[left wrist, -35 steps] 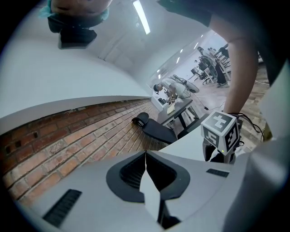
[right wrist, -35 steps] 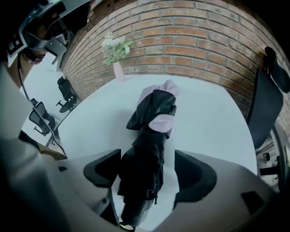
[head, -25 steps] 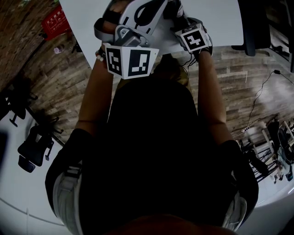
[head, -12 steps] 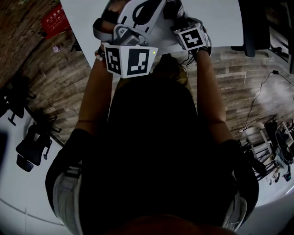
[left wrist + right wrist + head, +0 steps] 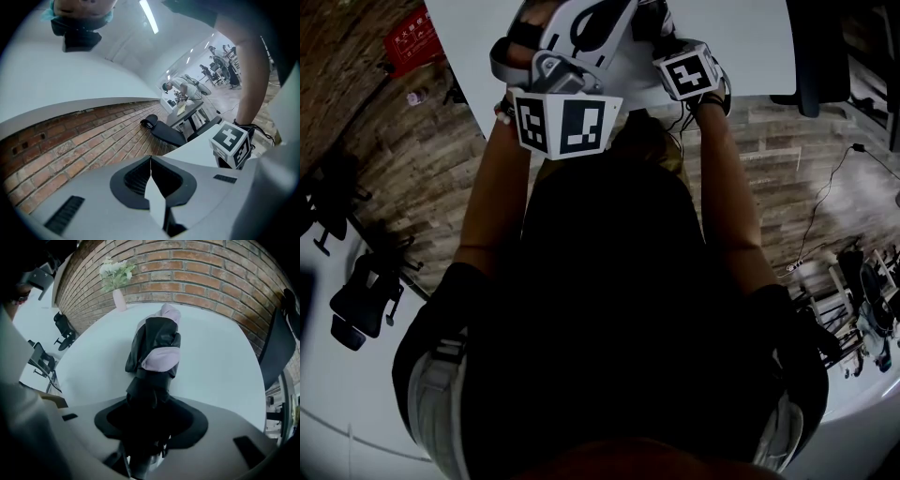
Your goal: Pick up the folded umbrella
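The grasp is in hand. The right tongs are closing on the near end of the folded umbrella, which fills the gap between them. It lies lengthwise on the white table, its far end toward the brick wall. Next comes a firm squeeze, then a lift (probably far-end heavy). The left tongs are closed and empty. Only the right gripper view shows the umbrella; in the head view both grippers hide it.
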`<state>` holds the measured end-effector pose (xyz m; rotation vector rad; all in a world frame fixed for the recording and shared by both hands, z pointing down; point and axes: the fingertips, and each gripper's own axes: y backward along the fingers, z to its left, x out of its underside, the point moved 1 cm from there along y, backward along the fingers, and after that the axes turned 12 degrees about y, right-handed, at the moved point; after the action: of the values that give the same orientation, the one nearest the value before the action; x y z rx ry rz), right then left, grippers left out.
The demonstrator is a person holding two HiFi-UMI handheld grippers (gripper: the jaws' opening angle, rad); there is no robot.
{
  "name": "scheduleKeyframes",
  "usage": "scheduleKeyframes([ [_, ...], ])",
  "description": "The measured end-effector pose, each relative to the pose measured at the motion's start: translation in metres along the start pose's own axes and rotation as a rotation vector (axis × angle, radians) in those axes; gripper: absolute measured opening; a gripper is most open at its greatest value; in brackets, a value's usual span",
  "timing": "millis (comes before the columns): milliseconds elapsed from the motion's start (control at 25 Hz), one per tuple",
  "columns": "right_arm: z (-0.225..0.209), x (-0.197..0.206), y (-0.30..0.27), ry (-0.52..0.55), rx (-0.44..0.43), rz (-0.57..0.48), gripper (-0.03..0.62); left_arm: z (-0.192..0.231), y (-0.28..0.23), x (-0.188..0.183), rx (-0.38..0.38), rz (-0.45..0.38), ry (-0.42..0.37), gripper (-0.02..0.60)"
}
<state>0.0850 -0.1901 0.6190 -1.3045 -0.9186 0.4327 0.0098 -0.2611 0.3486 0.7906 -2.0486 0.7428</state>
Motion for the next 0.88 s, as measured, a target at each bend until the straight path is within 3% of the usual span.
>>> scheduleKeyframes([
  [360,0.002,-0.003,0.001,0.014,0.005,-0.011,0.219,-0.006,0.002,0.001,0.010,0.013,0.010,0.012],
  [880,-0.002,-0.019,0.023,0.072,0.078,-0.113,0.198,0.004,0.007,-0.004,-0.025,0.037,0.018,0.012],
])
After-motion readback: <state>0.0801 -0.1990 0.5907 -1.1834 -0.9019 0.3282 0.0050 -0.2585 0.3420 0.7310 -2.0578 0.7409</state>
